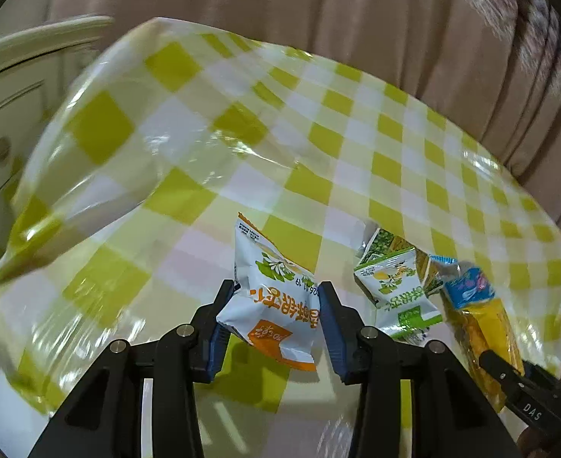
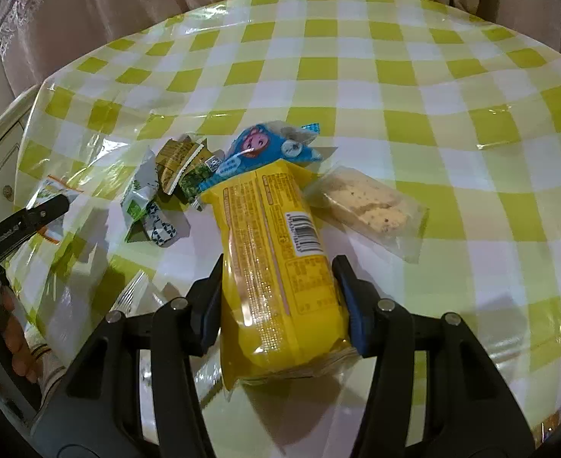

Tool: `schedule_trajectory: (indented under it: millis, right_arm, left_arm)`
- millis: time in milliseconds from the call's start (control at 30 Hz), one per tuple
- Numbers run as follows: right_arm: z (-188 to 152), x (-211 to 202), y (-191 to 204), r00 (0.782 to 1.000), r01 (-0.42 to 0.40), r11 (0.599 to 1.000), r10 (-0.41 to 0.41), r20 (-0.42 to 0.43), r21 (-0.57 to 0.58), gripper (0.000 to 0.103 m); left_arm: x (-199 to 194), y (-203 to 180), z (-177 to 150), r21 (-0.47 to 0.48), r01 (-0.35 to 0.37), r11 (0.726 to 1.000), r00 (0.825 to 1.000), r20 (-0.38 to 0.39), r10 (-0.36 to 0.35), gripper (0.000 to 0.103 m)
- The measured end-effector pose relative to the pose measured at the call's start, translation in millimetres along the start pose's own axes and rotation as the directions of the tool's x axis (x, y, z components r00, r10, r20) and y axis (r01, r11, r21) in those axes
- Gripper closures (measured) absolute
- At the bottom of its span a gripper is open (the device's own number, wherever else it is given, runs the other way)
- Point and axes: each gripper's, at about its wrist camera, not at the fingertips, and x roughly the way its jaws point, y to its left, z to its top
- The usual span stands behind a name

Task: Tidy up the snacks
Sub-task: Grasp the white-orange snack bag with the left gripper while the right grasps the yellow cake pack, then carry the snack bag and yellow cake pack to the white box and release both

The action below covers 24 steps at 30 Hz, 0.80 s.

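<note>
A white and orange snack packet point(image 1: 269, 305) sits between the blue pads of my left gripper point(image 1: 276, 290), which press on both its sides just above the checked tablecloth point(image 1: 211, 122). My right gripper point(image 2: 280, 267) is shut across a long yellow biscuit packet point(image 2: 276, 267) lying on the cloth. A pile of snacks lies between the two grippers: a white and green packet point(image 1: 398, 294), small green packets point(image 2: 181, 164) and a blue cartoon packet point(image 2: 269, 149). In the right wrist view a finger point(image 2: 40, 213) of the left gripper shows at the left edge.
A clear packet of crackers point(image 2: 372, 202) lies right of the yellow packet. A pale cabinet point(image 1: 5, 114) stands beyond the table's left edge, and a pinkish curtain point(image 1: 318, 11) hangs behind. A hand point(image 2: 9, 328) holds the left gripper's handle.
</note>
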Motion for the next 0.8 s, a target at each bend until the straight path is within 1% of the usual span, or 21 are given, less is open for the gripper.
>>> schedule_trajectory:
  millis: [67,300,400,467,633,700,800]
  right_arm:
    - [-2.3,-6.5,-2.6,1.000,0.004,1.000,-0.004,0.010,0.005,0.047]
    - [-14.2,-30.1,-10.3,0.999,0.000,1.000,-0.001,0.036,0.017,0.047]
    - [-22.4,-41.8,-12.0,0.999,0.001,1.000,-0.002,0.044,0.014,0.047]
    - [-28.2,-49.4,-13.4,0.999,0.004,1.000,-0.004,0.047,0.012,0.047]
    - [-42.1,-69.6,-19.3,0.998,0.024,1.000,-0.024,0.050,0.017,0.047]
    - [-46.7,-81.7,-24.0,0.997,0.045,0.999,-0.046,0.066,0.020,0.047]
    - [-53.1,-98.3,-35.9,0.993,0.079,0.996,-0.082,0.087,0.035,0.047]
  left_arm:
    - [-11.1,4.2,-7.3,-0.036,0.002,0.999,1.000,0.009,-0.001,0.059]
    - [-42.5,4.4,-33.4,-0.095,0.006,0.995,1.000,0.023,-0.003,0.059]
    - [-51.8,-0.9,-40.5,-0.095,-0.005,0.995,1.000,0.027,0.008,0.059]
    - [-57.9,-6.4,-47.0,-0.093,0.001,0.996,1.000,0.015,0.000,0.059]
    - [-77.4,-39.3,-67.6,-0.011,0.033,0.999,0.999,-0.001,-0.033,0.059]
    - [-81.8,-59.8,-75.1,0.043,0.061,0.997,0.998,-0.012,-0.061,0.059]
    - [-84.9,-81.6,-81.6,0.071,0.106,0.992,0.994,-0.030,-0.104,0.059]
